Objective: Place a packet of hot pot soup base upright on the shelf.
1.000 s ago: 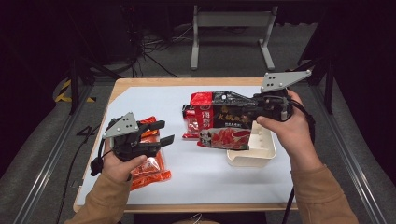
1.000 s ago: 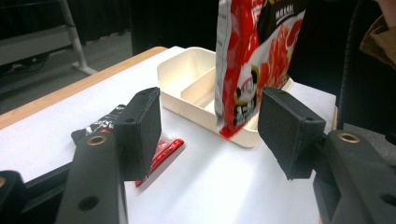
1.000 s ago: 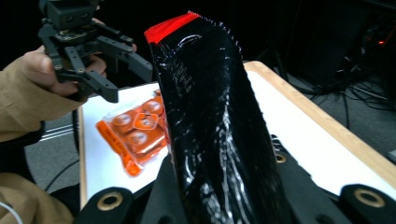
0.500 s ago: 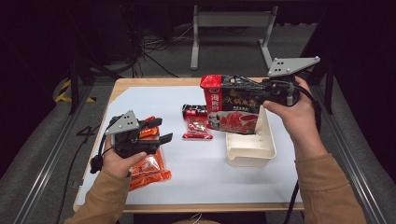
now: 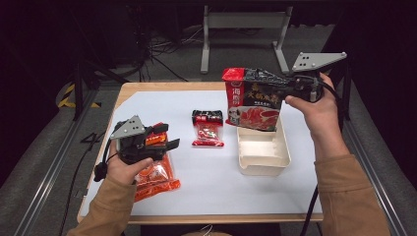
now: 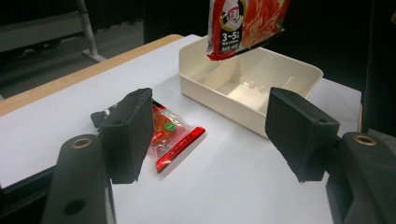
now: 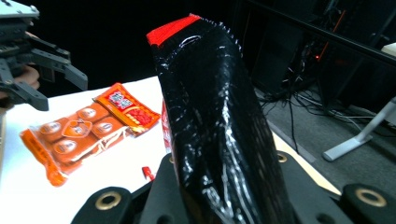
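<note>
Holding the big sauce pouch (image 5: 253,98) pinched in our right gripper (image 5: 290,88) above the cream tray (image 5: 263,160), we lower it flat inside; left gripper (image 5: 164,140) fingers (image 6: 128,135) gape empty.

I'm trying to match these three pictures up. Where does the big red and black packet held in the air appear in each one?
High view: big packet upper centre-right, held by the right gripper above the cream tray.
Left gripper view: its lower end hangs at top centre over that tray.
Right gripper view: its black edge rises centre, clamped.
Shared landmark: orange packet.
</note>
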### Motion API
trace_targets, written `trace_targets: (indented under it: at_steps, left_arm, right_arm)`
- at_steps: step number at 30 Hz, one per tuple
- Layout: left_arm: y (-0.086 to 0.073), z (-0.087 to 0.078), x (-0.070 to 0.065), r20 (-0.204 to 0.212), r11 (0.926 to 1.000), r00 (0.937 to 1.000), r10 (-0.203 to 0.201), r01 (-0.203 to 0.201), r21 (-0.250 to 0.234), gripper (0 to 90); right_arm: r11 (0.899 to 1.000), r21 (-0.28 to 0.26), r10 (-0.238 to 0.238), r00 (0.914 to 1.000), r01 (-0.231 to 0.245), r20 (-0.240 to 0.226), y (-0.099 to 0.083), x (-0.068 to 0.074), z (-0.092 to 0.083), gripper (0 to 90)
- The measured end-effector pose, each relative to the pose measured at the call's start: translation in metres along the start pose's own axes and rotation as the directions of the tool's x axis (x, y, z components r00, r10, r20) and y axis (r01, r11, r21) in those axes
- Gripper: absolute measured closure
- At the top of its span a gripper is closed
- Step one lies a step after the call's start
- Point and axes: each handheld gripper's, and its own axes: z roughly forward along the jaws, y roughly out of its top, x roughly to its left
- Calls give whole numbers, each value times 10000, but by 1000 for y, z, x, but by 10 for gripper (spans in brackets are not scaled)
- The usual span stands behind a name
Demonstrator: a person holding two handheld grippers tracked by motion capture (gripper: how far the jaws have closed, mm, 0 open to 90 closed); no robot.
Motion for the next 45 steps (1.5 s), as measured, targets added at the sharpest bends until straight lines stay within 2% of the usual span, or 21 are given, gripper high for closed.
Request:
trace_targets:
  at_steps: [3,6,12,16,25,26,31,45]
  left_arm:
    - [-1,0,1,-13,10000,10000,-87,87,22,336]
    - [-1,0,3,-66,10000,10000,22,-22,46,336]
    - [-2,0,3,-39,9999,9999,-129,129,72,336]
    - [-3,0,5,-57,9999,9999,-107,107,62,336]
    - [-4,-1,8,-41,9995,9995,-307,307,-12,320]
    - [-5,-1,8,-35,9990,9990,-451,451,-31,310]
    - [-6,-1,10,-94,9991,9991,-425,424,-52,299]
    - [-8,-1,11,-180,9993,9991,-381,380,-72,296]
  right_arm:
    - [9999,90,-101,9999,100,140,-2,-6,0,799]
    - [9998,154,-143,9995,138,287,-4,-12,0,798]
    - [9999,129,-63,9990,57,441,-10,-25,1,798]
    - [9997,58,-224,9985,221,505,-14,-33,4,796]
    - [9993,9,-368,9976,368,589,-25,-47,14,795]
    - [9993,-11,-380,9976,381,576,-26,-49,15,795]
    - [9995,-190,-243,9982,253,541,-35,-55,20,795]
    - [10000,-50,-2,9983,4,575,-60,-68,30,794]
